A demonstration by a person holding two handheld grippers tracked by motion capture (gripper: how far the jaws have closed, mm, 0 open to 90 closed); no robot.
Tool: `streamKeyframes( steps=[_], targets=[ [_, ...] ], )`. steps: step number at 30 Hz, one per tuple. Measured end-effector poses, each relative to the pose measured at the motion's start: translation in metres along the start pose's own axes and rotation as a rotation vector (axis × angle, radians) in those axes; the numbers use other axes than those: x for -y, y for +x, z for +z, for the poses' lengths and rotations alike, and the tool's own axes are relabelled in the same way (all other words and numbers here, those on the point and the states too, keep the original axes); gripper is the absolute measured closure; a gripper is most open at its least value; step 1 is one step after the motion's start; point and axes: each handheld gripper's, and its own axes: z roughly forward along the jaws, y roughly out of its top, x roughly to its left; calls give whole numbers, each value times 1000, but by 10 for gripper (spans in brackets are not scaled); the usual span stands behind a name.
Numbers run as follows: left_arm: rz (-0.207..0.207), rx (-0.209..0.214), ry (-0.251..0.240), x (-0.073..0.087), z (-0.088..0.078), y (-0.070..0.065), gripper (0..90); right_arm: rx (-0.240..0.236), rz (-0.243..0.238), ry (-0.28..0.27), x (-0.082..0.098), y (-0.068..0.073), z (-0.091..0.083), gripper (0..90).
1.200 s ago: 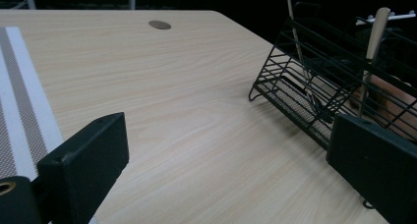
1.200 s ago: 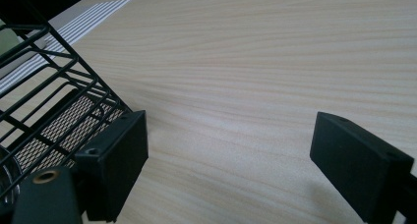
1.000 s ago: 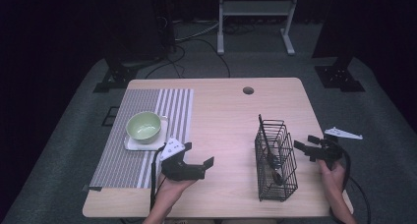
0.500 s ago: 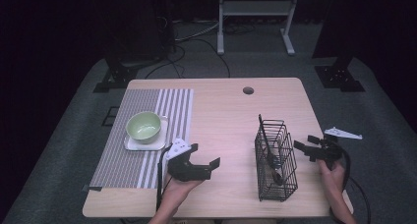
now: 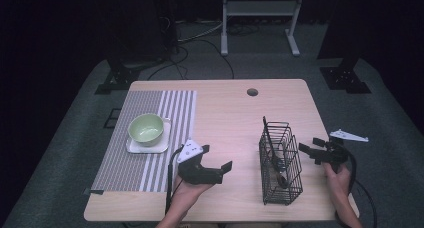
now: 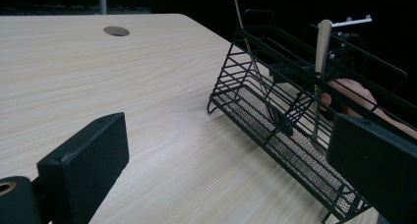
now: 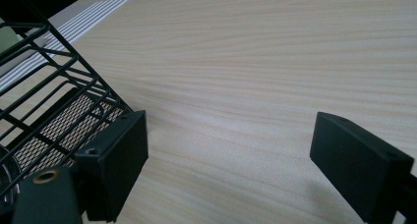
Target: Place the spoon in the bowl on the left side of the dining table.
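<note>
Since a second ago the left gripper (image 5: pixel 218 170) has slid toward the black wire cutlery basket (image 5: pixel 280 163), jaws spread like the right gripper's (image 5: pixel 312 153); a careless reach could topple it.

Dark-curtained lab, lone wooden table (image 5: pixel 225 108)

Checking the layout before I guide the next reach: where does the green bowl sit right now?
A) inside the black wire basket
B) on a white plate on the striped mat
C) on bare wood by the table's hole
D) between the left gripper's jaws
B: the green bowl rests on the white plate atop the striped mat, well left of the wire basket.
</note>
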Motion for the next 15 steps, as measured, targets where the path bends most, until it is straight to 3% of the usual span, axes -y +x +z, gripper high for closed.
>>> streamKeyframes(
  steps=[15],
  targets=[
    [8,44,-8,-8,12,-14,16,-1,0,-1,0,0,0,134]
  ],
)
